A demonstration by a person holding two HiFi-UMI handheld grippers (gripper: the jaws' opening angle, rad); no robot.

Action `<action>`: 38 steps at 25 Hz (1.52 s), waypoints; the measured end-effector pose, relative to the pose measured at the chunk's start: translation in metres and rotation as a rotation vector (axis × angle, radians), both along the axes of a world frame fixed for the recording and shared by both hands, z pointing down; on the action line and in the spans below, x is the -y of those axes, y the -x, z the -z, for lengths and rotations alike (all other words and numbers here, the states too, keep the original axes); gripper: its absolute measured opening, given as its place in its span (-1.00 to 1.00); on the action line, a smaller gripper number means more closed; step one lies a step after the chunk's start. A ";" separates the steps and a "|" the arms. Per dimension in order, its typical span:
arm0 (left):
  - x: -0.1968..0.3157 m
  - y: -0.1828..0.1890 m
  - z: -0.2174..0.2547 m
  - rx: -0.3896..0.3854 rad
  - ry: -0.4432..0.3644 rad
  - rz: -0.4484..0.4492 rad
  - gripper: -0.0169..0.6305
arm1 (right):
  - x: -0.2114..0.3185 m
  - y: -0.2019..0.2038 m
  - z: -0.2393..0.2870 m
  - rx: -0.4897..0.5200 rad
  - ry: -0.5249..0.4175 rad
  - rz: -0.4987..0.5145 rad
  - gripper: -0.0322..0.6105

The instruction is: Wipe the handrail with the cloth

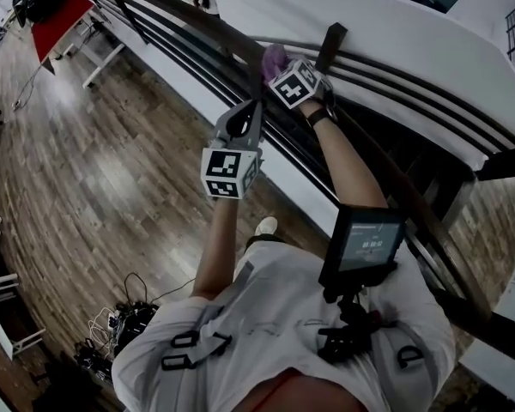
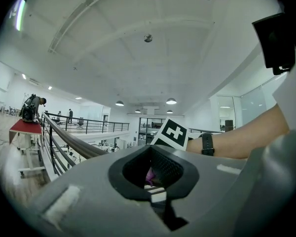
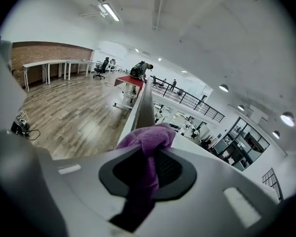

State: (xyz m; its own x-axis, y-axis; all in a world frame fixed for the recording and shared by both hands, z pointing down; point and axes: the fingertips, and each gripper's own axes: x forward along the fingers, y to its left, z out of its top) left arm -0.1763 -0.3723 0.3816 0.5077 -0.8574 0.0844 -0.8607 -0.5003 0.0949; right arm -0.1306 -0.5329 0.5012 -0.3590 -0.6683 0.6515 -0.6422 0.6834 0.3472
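Note:
A dark curved handrail runs from the upper left to the lower right above metal railing bars. My right gripper is shut on a purple cloth, which rests on top of the rail. In the right gripper view the cloth bunches out of the shut jaws of the right gripper, and the handrail stretches away ahead. My left gripper hovers a little below and left of the rail, jaws together, nothing held. The left gripper view shows that gripper pointing toward the right gripper's marker cube.
A dark upright post meets the rail just right of the cloth. Beyond the railing is a drop beside a white curved wall. A red table stands far left on the wood floor. Cables lie near the person's feet.

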 end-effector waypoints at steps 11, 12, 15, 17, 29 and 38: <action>-0.040 -0.085 -0.002 0.006 -0.013 -0.083 -0.95 | -0.060 -0.070 0.004 0.073 0.035 -0.024 -0.76; -0.043 -0.090 -0.002 0.010 -0.014 -0.090 -0.95 | -0.065 -0.076 0.003 0.073 0.033 -0.027 -0.76; -0.049 -0.108 0.002 0.022 -0.027 -0.118 -0.95 | -0.080 -0.096 0.000 0.062 0.036 -0.041 -0.76; -0.053 -0.123 0.006 0.028 -0.040 -0.147 -0.95 | -0.090 -0.112 -0.001 0.070 0.037 -0.064 -0.76; -0.094 -0.221 0.006 0.026 -0.032 -0.357 -0.95 | -0.165 -0.209 0.005 0.152 0.041 -0.225 -0.76; -0.133 -0.292 0.004 0.056 -0.042 -0.496 -0.95 | -0.233 -0.304 0.004 0.198 0.031 -0.386 -0.76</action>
